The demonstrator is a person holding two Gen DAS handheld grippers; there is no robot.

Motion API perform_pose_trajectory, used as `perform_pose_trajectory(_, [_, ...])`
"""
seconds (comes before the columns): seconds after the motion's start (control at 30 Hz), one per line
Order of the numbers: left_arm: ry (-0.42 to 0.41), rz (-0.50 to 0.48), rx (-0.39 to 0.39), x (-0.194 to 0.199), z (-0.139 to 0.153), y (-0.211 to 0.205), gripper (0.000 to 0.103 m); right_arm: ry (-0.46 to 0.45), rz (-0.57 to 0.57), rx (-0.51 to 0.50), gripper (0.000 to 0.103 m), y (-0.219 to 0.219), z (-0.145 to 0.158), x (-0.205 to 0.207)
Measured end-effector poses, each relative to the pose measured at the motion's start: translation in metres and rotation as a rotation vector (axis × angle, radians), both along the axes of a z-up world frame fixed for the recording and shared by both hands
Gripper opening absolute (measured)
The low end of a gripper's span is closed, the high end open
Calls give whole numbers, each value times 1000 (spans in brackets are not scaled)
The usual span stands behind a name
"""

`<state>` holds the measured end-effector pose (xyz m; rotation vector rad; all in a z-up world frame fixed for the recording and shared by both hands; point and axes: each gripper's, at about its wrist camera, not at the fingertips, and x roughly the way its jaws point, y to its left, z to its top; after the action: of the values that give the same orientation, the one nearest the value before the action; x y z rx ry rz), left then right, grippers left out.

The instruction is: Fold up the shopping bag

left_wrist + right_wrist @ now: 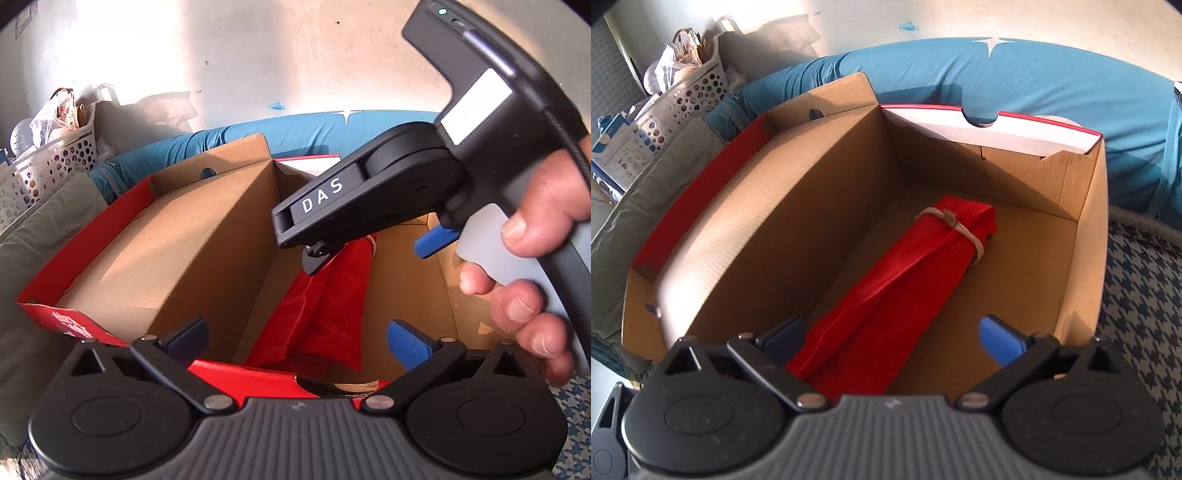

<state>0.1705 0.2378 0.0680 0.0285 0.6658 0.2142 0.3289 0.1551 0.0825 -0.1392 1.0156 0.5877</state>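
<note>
The red shopping bag (897, 284) lies folded into a long bundle on the floor of an open cardboard box (1086, 229), tied near its far end with a pale band (956, 225). In the left wrist view the bag (325, 314) shows partly, under the right gripper. My right gripper (890, 334) is open and empty just above the bag's near end. It shows in the left wrist view (369, 251) held in a hand, over the box. My left gripper (295, 338) is open and empty at the box's near red rim (240, 373).
The box lid (713, 206) stands hinged open on the left. A blue bedsheet (1034, 74) lies behind the box. A white perforated basket (676, 107) with bags stands at the far left. A grey-green cushion (33, 240) lies left. A houndstooth cloth (1145, 295) lies right.
</note>
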Motion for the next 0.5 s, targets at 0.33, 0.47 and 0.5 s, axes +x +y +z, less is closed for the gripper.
perform_pose_trajectory(0.33, [1, 10, 3, 1, 1, 6, 103, -36, 65, -2, 101, 4, 6, -7])
perform_pose_trajectory(0.47, [-2, 20, -2, -2, 2, 6, 103, -43, 97, -14, 101, 9, 5, -14])
perform_pose_trajectory(0.5, [-3, 17, -1, -3, 2, 6, 103, -31, 103, -21, 101, 11, 2, -13])
